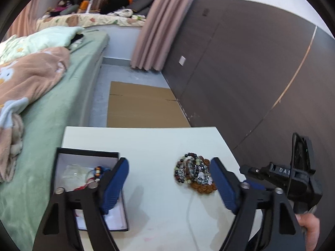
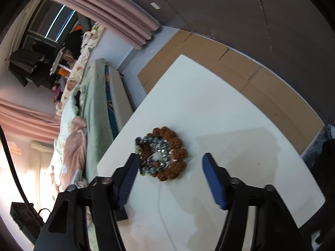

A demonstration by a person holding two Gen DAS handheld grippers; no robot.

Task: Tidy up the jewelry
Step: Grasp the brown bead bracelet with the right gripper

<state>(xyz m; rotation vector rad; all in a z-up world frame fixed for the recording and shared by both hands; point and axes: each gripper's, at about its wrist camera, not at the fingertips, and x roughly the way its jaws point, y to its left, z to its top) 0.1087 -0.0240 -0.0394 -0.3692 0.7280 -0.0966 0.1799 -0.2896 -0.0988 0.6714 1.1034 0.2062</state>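
Observation:
A pile of beaded bracelets (image 1: 194, 174), brown, dark and glassy, lies on the white table (image 1: 157, 144). My left gripper (image 1: 169, 163) hovers open over bare tabletop, with the pile just inside its right finger. To its left stands an open black box (image 1: 69, 168) with a white lining, holding a red-corded beaded piece (image 1: 98, 171). In the right wrist view the same pile (image 2: 165, 146) sits between the blue pads of my right gripper (image 2: 170, 156). That gripper is open; its left finger overlaps the pile's edge, and no pad presses on the beads.
The right tool's black body (image 1: 293, 177) and a hand (image 1: 309, 228) fill the right edge. A white cable (image 1: 189, 209) runs across the table. A bed with green sheet (image 1: 52, 115) borders the left; flat cardboard (image 1: 142, 108) lies on the floor beyond, by a dark wall panel (image 1: 251, 73).

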